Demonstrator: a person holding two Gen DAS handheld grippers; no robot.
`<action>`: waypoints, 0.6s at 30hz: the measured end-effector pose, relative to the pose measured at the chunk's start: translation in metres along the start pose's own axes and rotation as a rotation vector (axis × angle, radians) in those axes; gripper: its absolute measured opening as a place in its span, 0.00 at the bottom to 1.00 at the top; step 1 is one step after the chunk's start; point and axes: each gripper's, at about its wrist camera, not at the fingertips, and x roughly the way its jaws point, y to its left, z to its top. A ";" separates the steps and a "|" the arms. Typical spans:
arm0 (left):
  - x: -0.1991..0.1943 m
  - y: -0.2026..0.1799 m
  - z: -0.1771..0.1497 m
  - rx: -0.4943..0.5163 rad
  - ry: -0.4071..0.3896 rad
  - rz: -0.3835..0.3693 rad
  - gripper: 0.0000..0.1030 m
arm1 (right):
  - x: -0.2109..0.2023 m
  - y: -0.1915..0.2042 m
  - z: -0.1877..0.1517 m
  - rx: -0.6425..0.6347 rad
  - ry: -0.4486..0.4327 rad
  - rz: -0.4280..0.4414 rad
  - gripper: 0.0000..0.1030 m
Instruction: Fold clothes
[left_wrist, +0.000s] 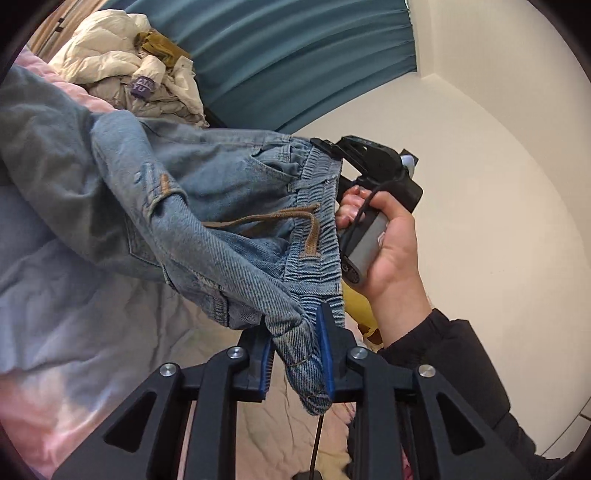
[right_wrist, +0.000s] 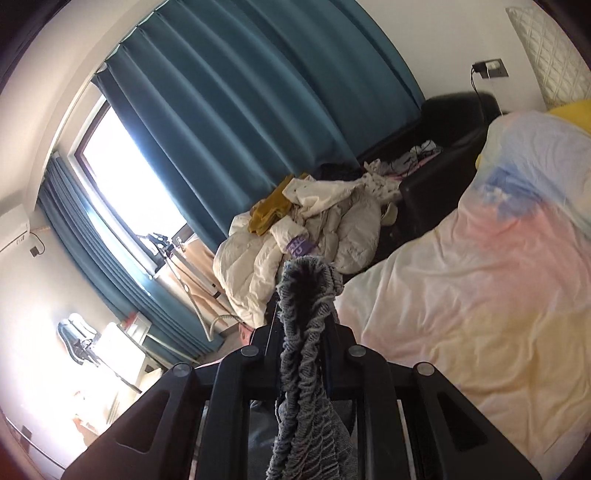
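Jeans (left_wrist: 207, 206) hang stretched by their elastic waistband between left gripper (left_wrist: 295, 354) at lower centre and right gripper (left_wrist: 328, 147) above it, both jaws nearly closed, pinching denim.

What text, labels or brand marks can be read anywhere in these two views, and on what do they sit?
Purple patch on the cream jacket: pale letters, too blurred to read for certain.
Same purple patch in the right wrist view: letters tilted and blurred, unreadable.
Grey gripper handle in the hand: small mark near its lower end, too small to read.
Nothing else legible.
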 end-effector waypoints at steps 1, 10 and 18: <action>0.016 0.002 0.000 0.007 0.008 -0.003 0.21 | 0.009 -0.009 0.008 -0.030 -0.001 -0.024 0.14; 0.128 0.072 -0.025 0.016 0.094 0.139 0.22 | 0.115 -0.153 -0.007 -0.086 0.099 -0.195 0.14; 0.138 0.107 -0.037 0.019 0.155 0.175 0.26 | 0.147 -0.235 -0.051 0.070 0.101 -0.159 0.18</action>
